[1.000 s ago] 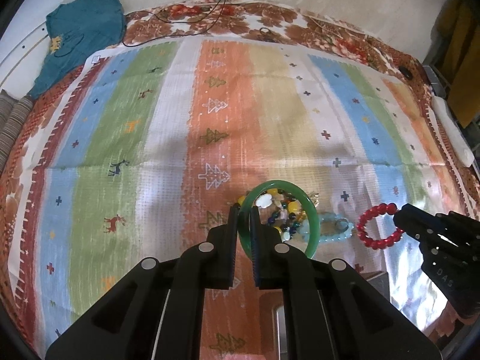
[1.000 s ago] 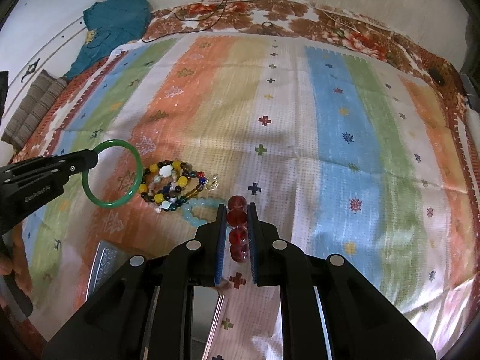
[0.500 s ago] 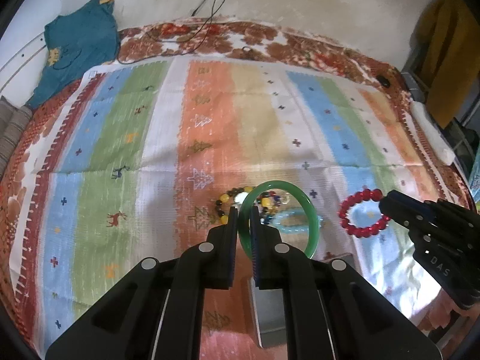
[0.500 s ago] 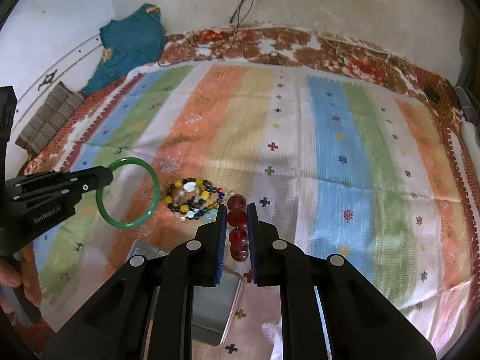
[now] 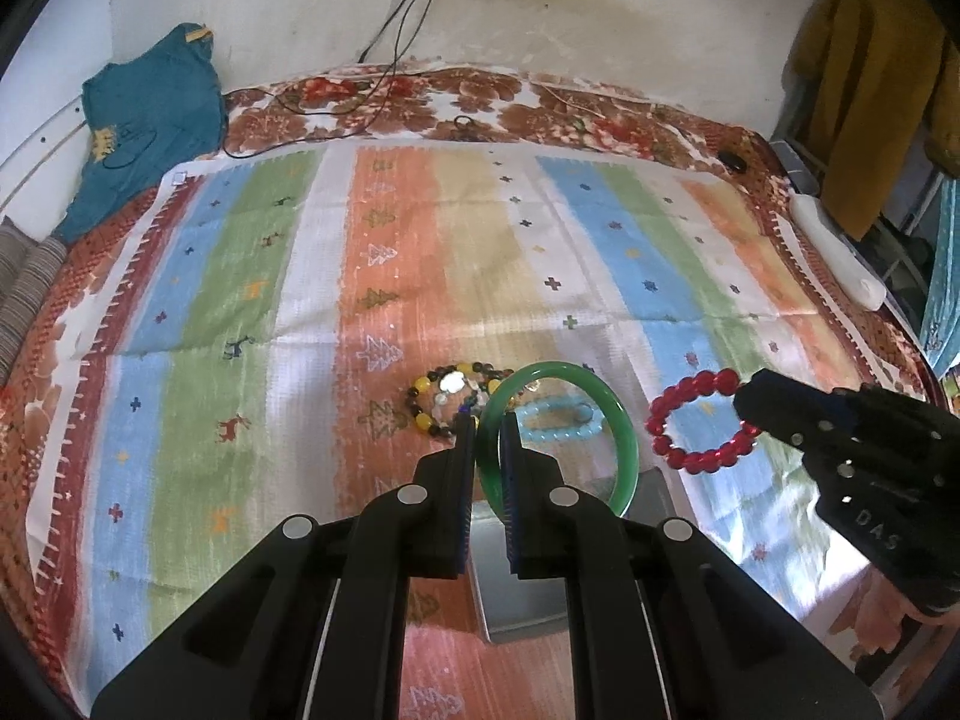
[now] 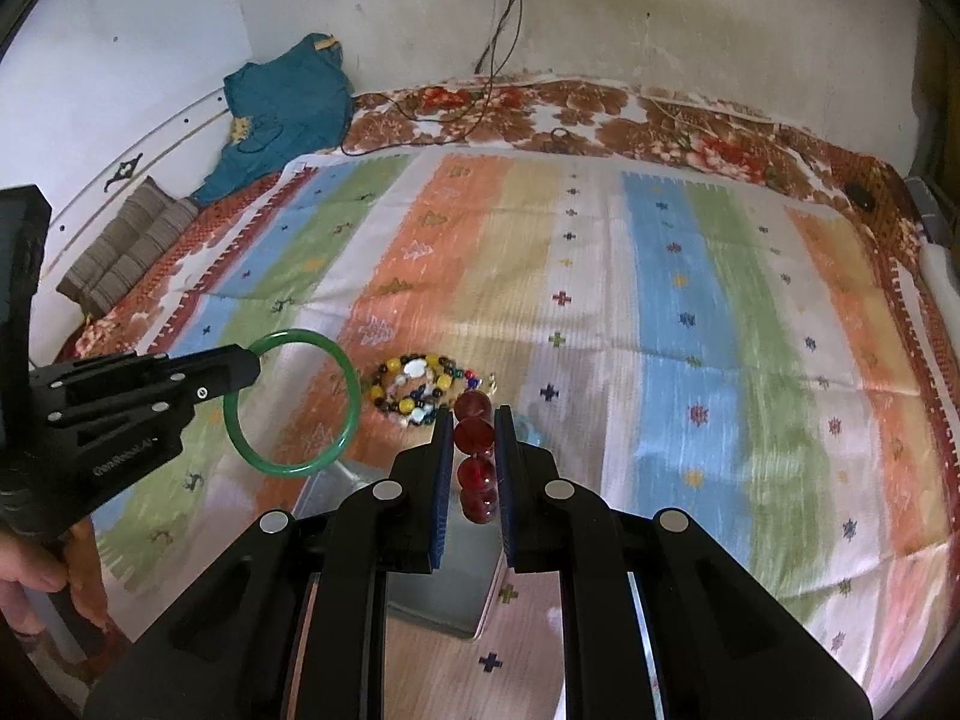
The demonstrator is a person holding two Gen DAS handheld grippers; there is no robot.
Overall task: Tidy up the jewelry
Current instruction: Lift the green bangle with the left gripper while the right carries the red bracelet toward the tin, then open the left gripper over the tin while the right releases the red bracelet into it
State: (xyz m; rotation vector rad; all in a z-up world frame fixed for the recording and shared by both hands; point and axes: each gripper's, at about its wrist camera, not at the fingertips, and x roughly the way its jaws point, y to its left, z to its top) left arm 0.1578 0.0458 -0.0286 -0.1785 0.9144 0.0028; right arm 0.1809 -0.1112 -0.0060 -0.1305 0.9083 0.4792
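My left gripper (image 5: 487, 420) is shut on a green bangle (image 5: 624, 429), held in the air above the striped cloth; it also shows in the right wrist view (image 6: 351, 387). My right gripper (image 6: 474, 420) is shut on a red bead bracelet (image 6: 475, 435), also seen in the left wrist view (image 5: 690, 399) at the right. A multicoloured bead bracelet (image 5: 447, 399) and a pale blue bead bracelet (image 5: 555, 420) lie on the cloth below. A grey metal tray (image 5: 522, 576) lies under both grippers, partly hidden by them.
A striped cloth (image 5: 420, 264) covers a floral bed cover. A teal garment (image 5: 144, 120) lies at the far left corner, with cables (image 5: 384, 78) along the wall. A white object (image 5: 840, 258) lies at the right edge.
Both grippers have lifted and pulled back with their bracelets; the wall now shows. The grey tray has come into view below them.
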